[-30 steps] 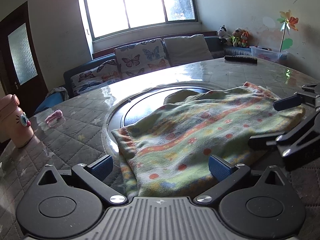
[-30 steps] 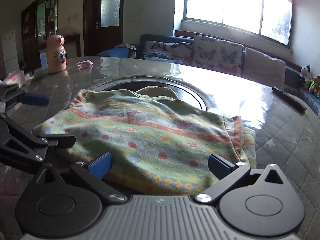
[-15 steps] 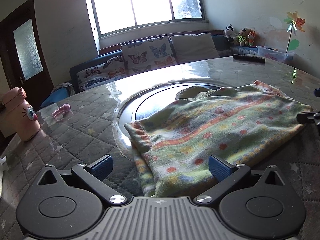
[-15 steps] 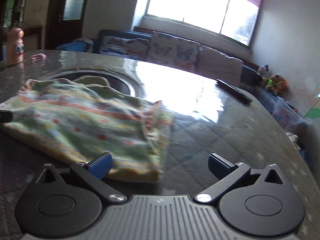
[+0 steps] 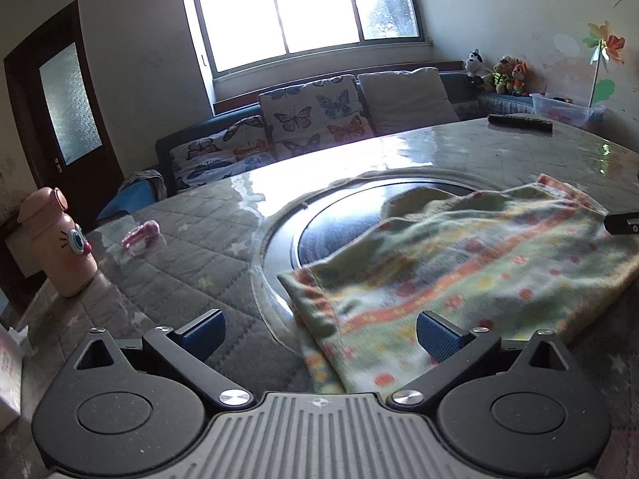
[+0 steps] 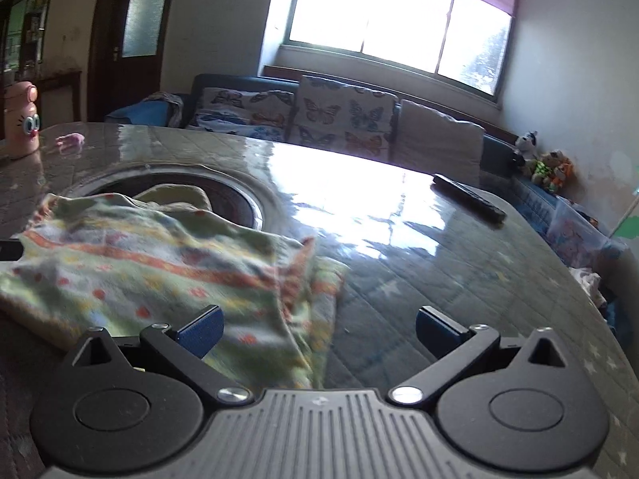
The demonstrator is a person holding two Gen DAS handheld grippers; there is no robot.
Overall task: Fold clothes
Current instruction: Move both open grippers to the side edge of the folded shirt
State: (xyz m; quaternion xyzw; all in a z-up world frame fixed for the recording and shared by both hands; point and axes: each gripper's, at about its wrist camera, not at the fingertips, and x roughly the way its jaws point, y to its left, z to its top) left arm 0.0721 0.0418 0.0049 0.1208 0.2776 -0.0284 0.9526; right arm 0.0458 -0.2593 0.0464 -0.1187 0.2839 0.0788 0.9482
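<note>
Left gripper point(image 5: 320, 333), fingers spread wide and holding nothing, hovers at the near left corner of the folded cloth point(image 5: 459, 263); right gripper point(image 6: 318, 329), likewise spread and empty, hovers over the cloth's point(image 6: 159, 263) near right corner. The green cloth with orange stripes and dots lies on the round table point(image 5: 191, 247), partly over the dark round inset point(image 5: 343, 219) at its centre. Beyond lie a pink bottle point(image 5: 56, 241) at far left, a dark remote point(image 6: 469, 198) at far right, and a sofa point(image 5: 319, 115) under the window point(image 5: 307, 8).
</note>
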